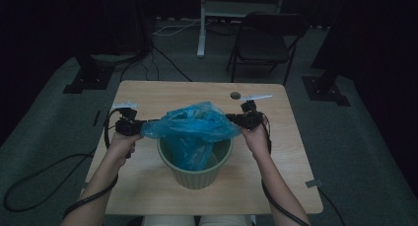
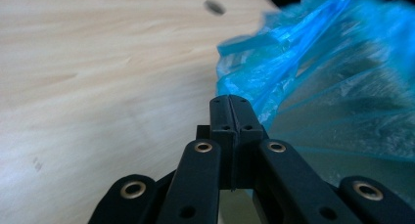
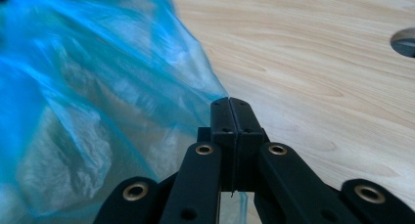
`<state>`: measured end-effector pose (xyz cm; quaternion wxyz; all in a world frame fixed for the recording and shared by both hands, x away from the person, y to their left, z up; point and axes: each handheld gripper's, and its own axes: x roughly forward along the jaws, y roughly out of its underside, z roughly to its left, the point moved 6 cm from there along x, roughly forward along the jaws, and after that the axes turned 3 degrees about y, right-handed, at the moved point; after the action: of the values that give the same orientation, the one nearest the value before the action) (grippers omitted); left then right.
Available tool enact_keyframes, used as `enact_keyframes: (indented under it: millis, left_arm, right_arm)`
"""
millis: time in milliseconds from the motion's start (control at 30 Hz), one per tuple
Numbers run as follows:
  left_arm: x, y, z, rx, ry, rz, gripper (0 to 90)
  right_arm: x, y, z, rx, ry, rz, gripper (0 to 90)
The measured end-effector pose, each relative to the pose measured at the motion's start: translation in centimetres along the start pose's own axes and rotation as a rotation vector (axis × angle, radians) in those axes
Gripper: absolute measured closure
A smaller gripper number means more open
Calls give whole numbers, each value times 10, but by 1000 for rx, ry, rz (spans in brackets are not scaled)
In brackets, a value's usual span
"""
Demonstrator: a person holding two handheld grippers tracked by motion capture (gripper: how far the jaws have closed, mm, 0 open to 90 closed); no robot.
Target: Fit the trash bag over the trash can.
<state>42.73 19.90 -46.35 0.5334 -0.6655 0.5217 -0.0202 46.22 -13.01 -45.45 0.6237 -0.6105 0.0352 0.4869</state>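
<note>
A blue plastic bag point(image 1: 192, 123) hangs spread above a green ribbed bin point(image 1: 197, 175) at the middle of the wooden table point(image 1: 162, 93), its lower part hanging down inside the bin. My left gripper point(image 1: 143, 128) is shut on the bag's left edge, and my right gripper point(image 1: 230, 118) is shut on its right edge. In the left gripper view the jaws point(image 2: 230, 104) meet tip to tip, with the bag's film point(image 2: 333, 62) running into them from the right. The right gripper view shows the same closed tips point(image 3: 230, 106), with the bag point(image 3: 88, 87) on the left.
A round hole point(image 1: 235, 94) sits in the tabletop behind the right gripper. A folding chair point(image 1: 266, 38) and a white stand point(image 1: 202, 23) are on the floor beyond the table. Cables trail from both grippers past the table's front edge.
</note>
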Motion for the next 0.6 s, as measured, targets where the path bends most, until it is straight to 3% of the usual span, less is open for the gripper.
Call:
enact_keyframes:
  millis: [67,200,333,500,567,600]
  left_arm:
    - [1,7,1,-26,36,-11,900]
    - [-2,23,5,-32,32,1,900]
    - [-3,35,7,-77,84,-12,900]
    - [-1,44,-3,-46,101,4,900]
    - [-3,43,-5,-41,122,-8,900]
    - [-6,42,-5,-37,113,-12,900]
  right_arm:
    - [3,5,0,10,-7,6,900]
    - [1,21,-4,10,-3,8,900]
    - [-1,40,-11,38,-23,14,900]
    - [1,57,-10,50,-43,24,900]
    - [1,59,-9,53,-56,28,898]
    - [0,59,-10,57,-58,22,877]
